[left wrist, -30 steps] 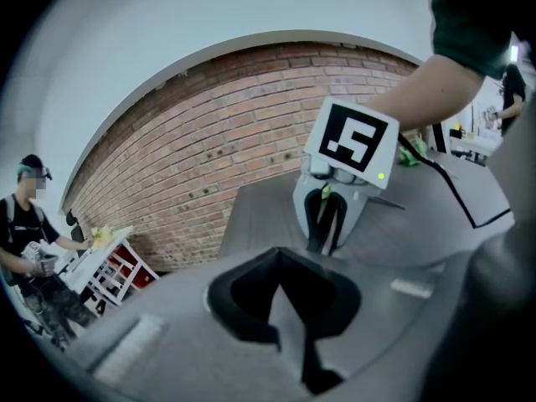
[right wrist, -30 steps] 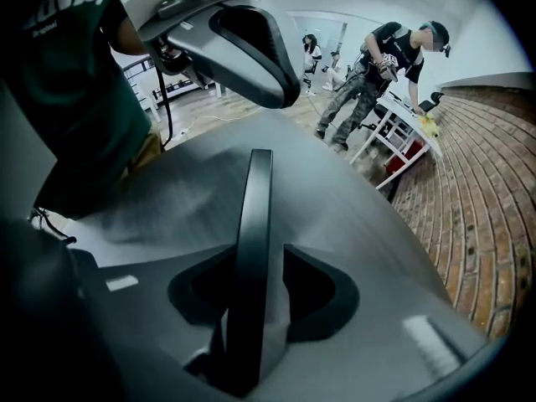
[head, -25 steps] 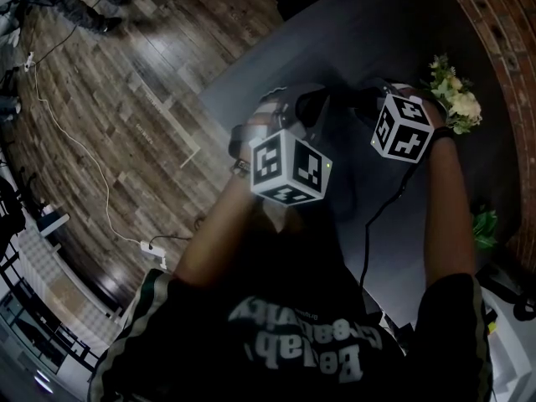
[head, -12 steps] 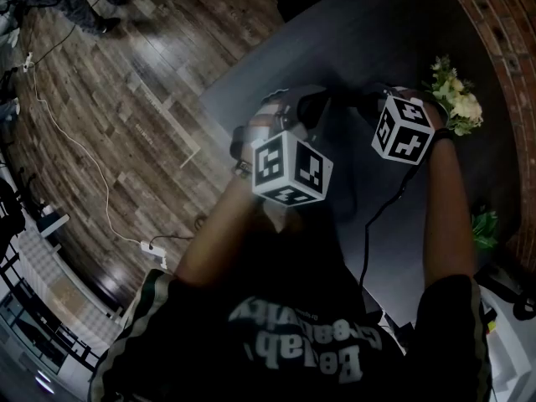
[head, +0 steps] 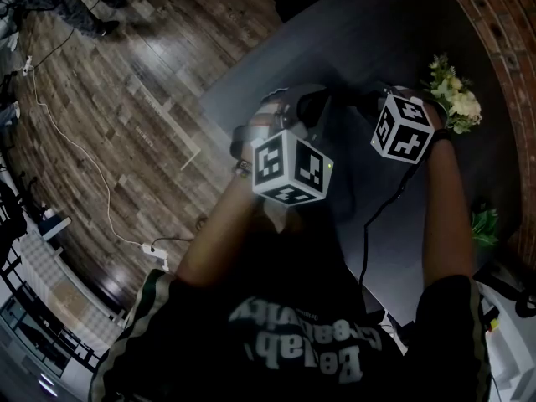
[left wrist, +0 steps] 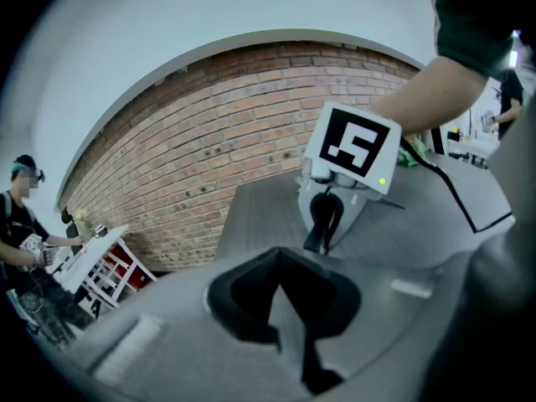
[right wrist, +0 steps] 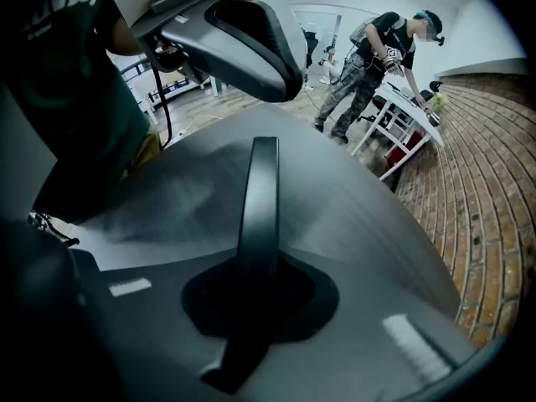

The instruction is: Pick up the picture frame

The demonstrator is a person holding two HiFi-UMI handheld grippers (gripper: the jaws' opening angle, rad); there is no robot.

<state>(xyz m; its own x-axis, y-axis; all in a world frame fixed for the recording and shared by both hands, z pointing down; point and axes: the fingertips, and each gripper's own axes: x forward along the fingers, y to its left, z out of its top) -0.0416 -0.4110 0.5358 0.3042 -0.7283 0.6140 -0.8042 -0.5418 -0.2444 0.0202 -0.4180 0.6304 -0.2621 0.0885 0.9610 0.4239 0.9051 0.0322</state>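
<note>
**Right jaws clamped on the frame's edge: lift it level**

The right gripper [right wrist: 251,300] is closed hard on a slim dark strip. I take this to be the picture frame [right wrist: 258,199] seen edge-on, running out above the grey table [right wrist: 368,199] towards the left gripper [left wrist: 280,308]. Its other end seems to sit between the left jaws (pinched or merely straddled, I cannot tell). Raise both hands together, straight up, without twisting the thin edge.
</note>
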